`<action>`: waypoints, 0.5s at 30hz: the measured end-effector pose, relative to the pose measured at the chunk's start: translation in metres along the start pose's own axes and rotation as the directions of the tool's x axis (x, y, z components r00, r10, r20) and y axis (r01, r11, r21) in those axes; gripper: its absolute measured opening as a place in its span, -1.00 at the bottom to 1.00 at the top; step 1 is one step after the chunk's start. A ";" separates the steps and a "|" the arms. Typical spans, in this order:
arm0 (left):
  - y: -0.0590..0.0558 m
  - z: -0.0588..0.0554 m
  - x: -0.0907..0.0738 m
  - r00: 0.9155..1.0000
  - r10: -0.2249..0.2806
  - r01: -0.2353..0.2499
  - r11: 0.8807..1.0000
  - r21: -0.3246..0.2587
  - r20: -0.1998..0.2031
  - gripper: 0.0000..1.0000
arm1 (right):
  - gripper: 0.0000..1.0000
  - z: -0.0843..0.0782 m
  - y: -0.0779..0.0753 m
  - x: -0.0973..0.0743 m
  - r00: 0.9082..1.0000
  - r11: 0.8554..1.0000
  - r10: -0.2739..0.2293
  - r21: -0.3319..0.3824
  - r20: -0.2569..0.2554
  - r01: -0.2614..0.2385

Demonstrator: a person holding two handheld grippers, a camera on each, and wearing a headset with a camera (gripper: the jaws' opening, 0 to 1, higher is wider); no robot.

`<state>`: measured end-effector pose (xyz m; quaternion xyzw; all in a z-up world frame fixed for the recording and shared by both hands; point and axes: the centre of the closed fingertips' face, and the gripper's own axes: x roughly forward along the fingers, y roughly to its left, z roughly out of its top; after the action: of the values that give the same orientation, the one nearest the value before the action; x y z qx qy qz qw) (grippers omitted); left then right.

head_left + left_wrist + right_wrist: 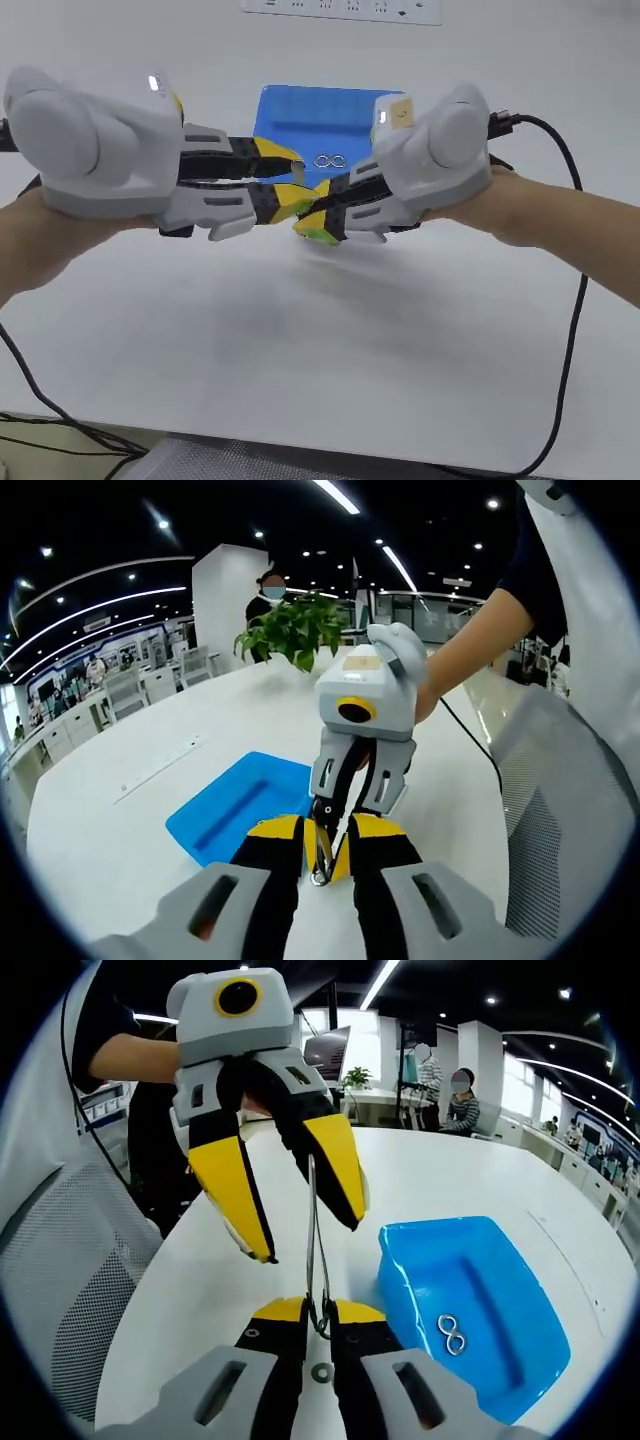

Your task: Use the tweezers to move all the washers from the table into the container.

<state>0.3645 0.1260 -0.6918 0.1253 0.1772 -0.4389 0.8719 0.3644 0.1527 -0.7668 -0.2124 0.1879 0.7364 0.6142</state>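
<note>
Tweezers caught between two grippers, blue container at 12 o'clock behind them.
Right gripper clamps the tweezers; left gripper has its jaws spread either side, clear of them. Container holds two washers, touching side by side. Third washer lies on the table, at 6 o'clock of the right jaw tips.

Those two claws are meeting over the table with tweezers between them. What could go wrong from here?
1. The thin tweezers seem pinched only by the right gripper; the left gripper stands open around them, so they could slip or twist in a handover.
2. A washer lies on the table right under the grippers, where a dropped tool or low jaw might flick it away from the blue container.
</note>
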 end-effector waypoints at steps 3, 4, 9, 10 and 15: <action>-0.001 0.001 -0.006 1.000 0.023 -0.023 1.000 -0.003 0.015 -0.44 | -0.81 0.007 0.004 -0.006 1.000 1.000 -0.006 -0.007 0.005 0.006; -0.001 0.001 -0.007 0.999 0.030 -0.030 1.000 -0.007 0.016 -0.42 | -0.81 0.010 0.007 -0.009 1.000 1.000 -0.009 -0.010 0.007 0.009; -0.001 0.002 -0.016 0.995 0.087 -0.085 0.995 -0.044 0.040 -0.26 | -0.81 0.019 0.014 -0.021 1.000 1.000 -0.023 -0.006 0.021 0.023; -0.001 0.003 -0.019 0.993 0.102 -0.099 0.993 -0.056 0.051 -0.20 | -0.81 0.022 0.015 -0.025 0.999 1.000 -0.029 -0.002 0.027 0.029; -0.005 0.004 -0.028 0.988 0.136 -0.128 0.986 -0.103 0.079 0.03 | -0.81 0.034 0.017 -0.040 0.997 0.998 -0.055 0.015 0.055 0.054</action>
<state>0.3459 0.1422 -0.6760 0.0749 0.1522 -0.3759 0.9110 0.3508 0.1353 -0.7162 -0.1929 0.1700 0.7236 0.6405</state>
